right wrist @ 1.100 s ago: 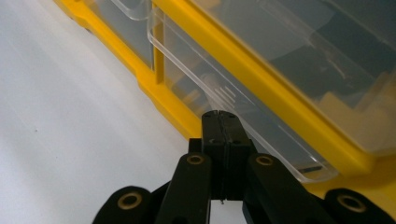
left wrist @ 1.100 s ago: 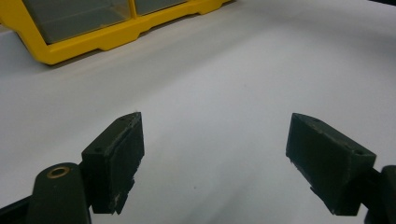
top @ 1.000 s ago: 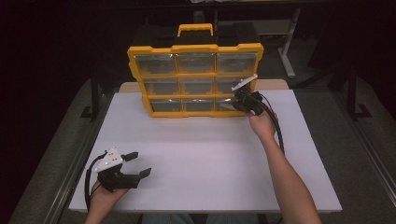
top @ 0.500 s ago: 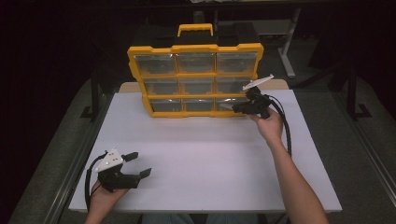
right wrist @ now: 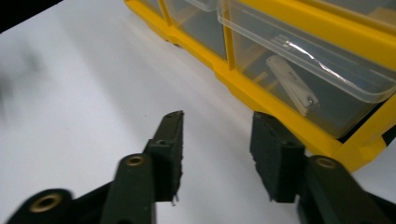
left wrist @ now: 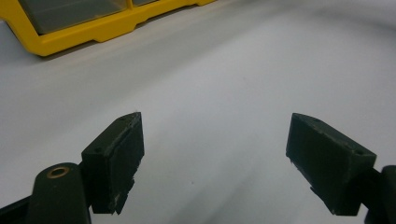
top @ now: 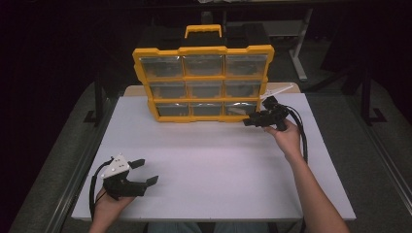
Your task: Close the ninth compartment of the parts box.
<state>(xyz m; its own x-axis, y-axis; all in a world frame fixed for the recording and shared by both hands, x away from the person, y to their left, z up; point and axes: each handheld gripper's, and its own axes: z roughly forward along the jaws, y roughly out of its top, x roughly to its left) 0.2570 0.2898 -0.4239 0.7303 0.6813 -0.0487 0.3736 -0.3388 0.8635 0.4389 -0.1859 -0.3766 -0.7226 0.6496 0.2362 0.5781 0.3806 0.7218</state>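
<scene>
A yellow organizer (top: 204, 50) with nine clear drawers and a handle stands upright at the back of the white table (top: 214, 165). My right gripper (top: 248, 121) hovers just in front of its bottom right corner, open with nothing between the jaws. In the right gripper view (right wrist: 217, 121) the jaws point at the yellow frame (right wrist: 243, 91) beside a clear drawer (right wrist: 308, 51) that holds a pale flat part (right wrist: 292, 84). My left gripper (top: 149, 171) rests near the table's front left, wide open and empty. In the left gripper view (left wrist: 215, 121) the organizer's base (left wrist: 93, 30) lies far ahead.
A cable (top: 303, 141) trails from the right gripper along the forearm. Dark floor and metal table legs (top: 99, 97) surround the table. White tabletop stretches between the two grippers.
The right gripper has drawn slightly back and down from the organizer's lower right drawer and turned a little. The left gripper has stayed where it was.
</scene>
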